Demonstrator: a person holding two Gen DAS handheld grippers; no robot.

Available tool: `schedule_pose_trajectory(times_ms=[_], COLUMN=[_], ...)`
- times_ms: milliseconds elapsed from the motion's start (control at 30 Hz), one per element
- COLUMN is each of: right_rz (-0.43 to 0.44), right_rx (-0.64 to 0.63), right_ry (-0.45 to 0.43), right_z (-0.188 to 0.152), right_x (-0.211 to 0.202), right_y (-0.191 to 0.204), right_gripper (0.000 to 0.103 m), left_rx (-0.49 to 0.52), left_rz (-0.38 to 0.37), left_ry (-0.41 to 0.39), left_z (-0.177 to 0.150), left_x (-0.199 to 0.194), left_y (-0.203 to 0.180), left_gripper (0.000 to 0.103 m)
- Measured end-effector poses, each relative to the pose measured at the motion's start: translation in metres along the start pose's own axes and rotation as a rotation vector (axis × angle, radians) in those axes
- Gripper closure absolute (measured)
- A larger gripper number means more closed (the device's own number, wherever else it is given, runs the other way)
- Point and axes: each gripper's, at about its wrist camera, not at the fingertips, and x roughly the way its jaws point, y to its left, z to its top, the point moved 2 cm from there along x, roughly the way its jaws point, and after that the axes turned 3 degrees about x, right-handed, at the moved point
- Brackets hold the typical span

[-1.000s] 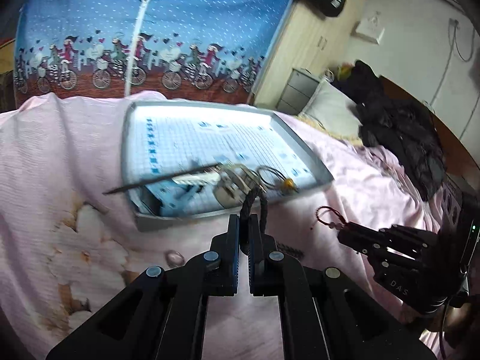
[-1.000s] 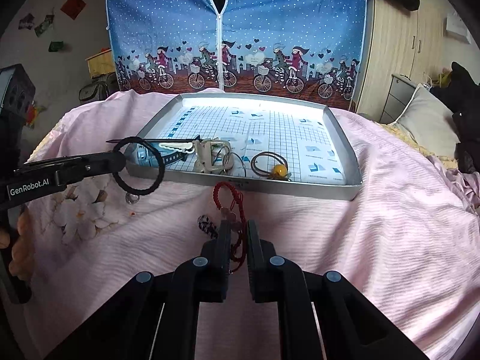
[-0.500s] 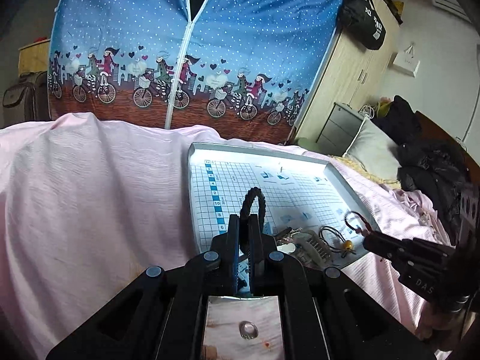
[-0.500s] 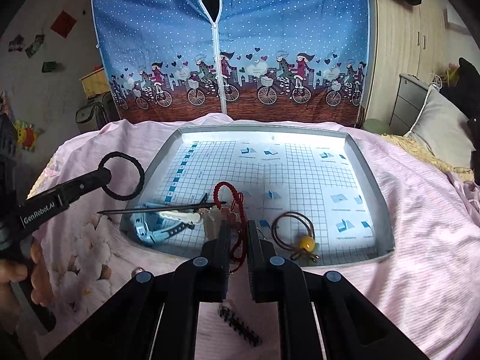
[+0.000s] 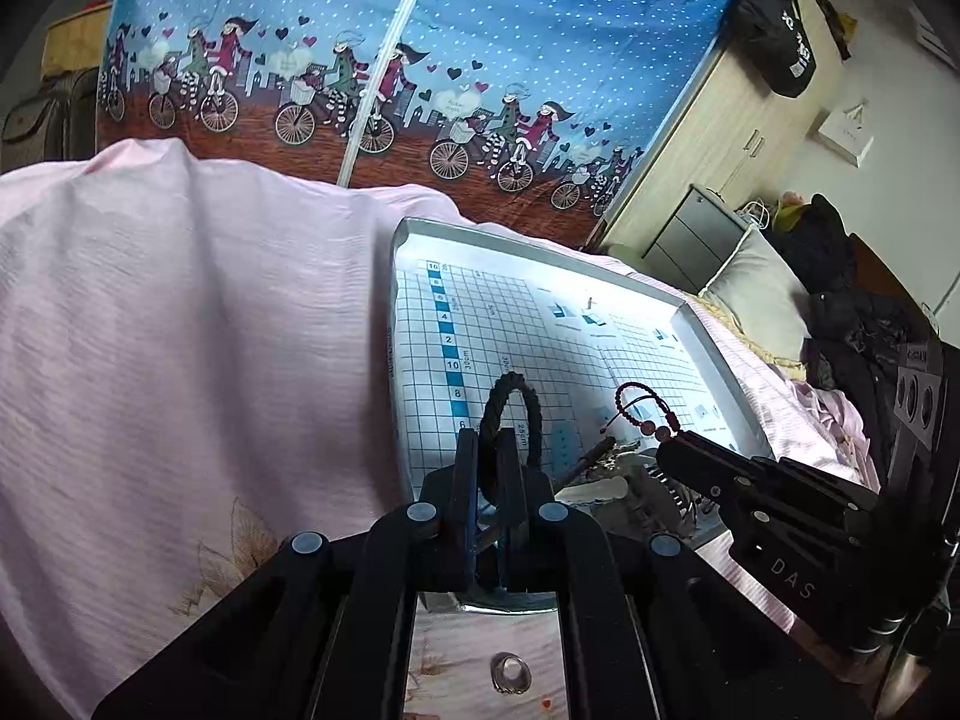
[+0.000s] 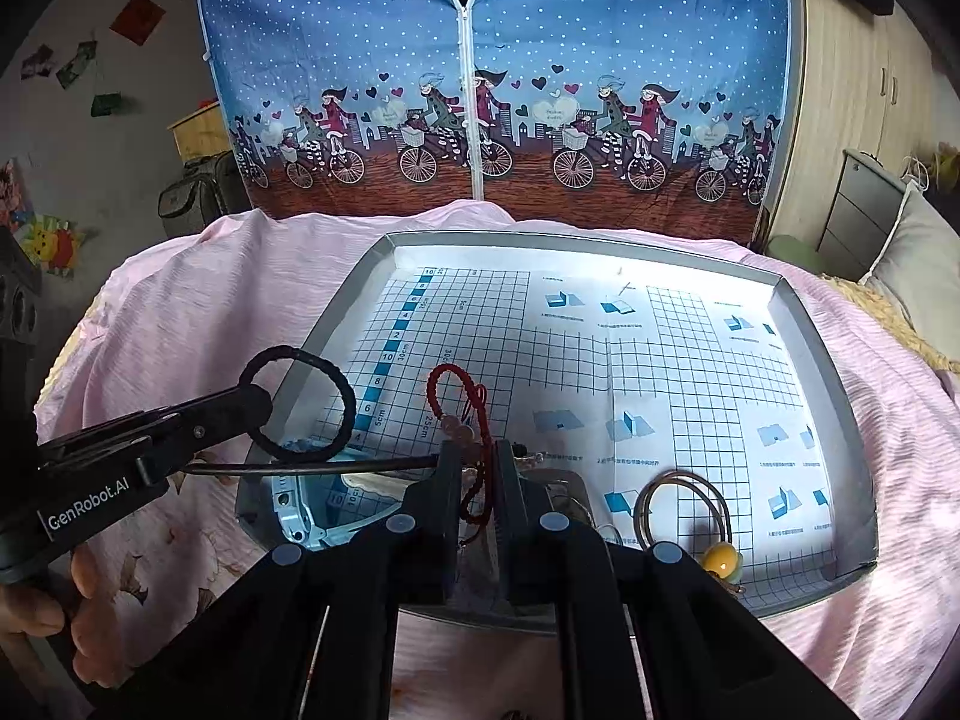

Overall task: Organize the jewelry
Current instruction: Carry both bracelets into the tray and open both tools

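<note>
The left gripper [image 5: 491,450] is clamped on a black braided ring [image 5: 513,414], held above the near-left part of the grey tray [image 6: 840,360]. The right gripper [image 6: 477,468] pinches a red beaded bracelet [image 6: 459,396] over the tray. Only the left view shows a small metal ring [image 5: 510,673] on the pink bedspread [image 5: 180,330]; only the right shows a hair tie with a yellow bead [image 6: 720,561].

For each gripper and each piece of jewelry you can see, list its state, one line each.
Left gripper: shut on black braided ring.
Right gripper: shut on red beaded bracelet.
Brown hair tie: lying in tray.
Small ring: lying on pink bedspread, outside tray.
</note>
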Motion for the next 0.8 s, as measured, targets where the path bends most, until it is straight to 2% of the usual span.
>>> schedule_pose_trajectory(times_ms=[167,200,267,333,367,433,500,567,600,633,733,800], right_rz=[0.007,0.005,0.004,-0.003,-0.005,-0.011,-0.021,-0.026,-0.031,-0.037,-0.047,-0.049], right_rx=[0.031,0.032,0.028,0.018,0.013,0.006,0.006,0.014,0.018,0.022,0.026,0.028], right_ry=[0.014,0.015,0.011,0.006,0.0,-0.012,-0.029,-0.048,-0.063,-0.085,-0.147,-0.176], right_z=[0.001,0.002,0.001,0.001,0.001,0.001,0.001,0.0,0.001,0.0,-0.003,-0.006], right_x=[0.004,0.004,0.002,-0.001,-0.004,-0.011,-0.02,-0.033,-0.041,-0.05,-0.081,-0.1], right_y=[-0.008,-0.008,-0.008,-0.009,-0.009,-0.011,-0.014,-0.018,-0.02,-0.021,-0.025,-0.026], right_gripper=[0.093,0.093,0.093,0.091,0.09,0.082,0.075,0.064,0.052,0.039,0.025,0.018], left_rx=[-0.037,-0.039,-0.033,-0.025,-0.021,0.0,0.034,0.07,0.085,0.102,0.166,0.219], left_rz=[0.019,0.03,0.055,0.077,0.084,0.089,0.107,0.136,0.148,0.156,0.168,0.183], left_ry=[0.024,0.029,0.022,-0.005,-0.027,-0.065,-0.09,-0.119,-0.137,-0.169,-0.27,-0.324], left_z=[0.0,0.001,0.002,0.004,0.005,0.006,0.009,0.011,0.011,0.011,0.008,0.003], left_x=[0.001,0.001,-0.002,-0.008,-0.012,-0.02,-0.027,-0.037,-0.042,-0.049,-0.071,-0.089], left_y=[0.006,0.007,0.007,0.005,0.003,-0.003,-0.01,-0.02,-0.024,-0.03,-0.048,-0.06], left_gripper=[0.097,0.093,0.079,0.054,0.05,0.044,0.042,0.029,0.017,0.009,0.002,0.002])
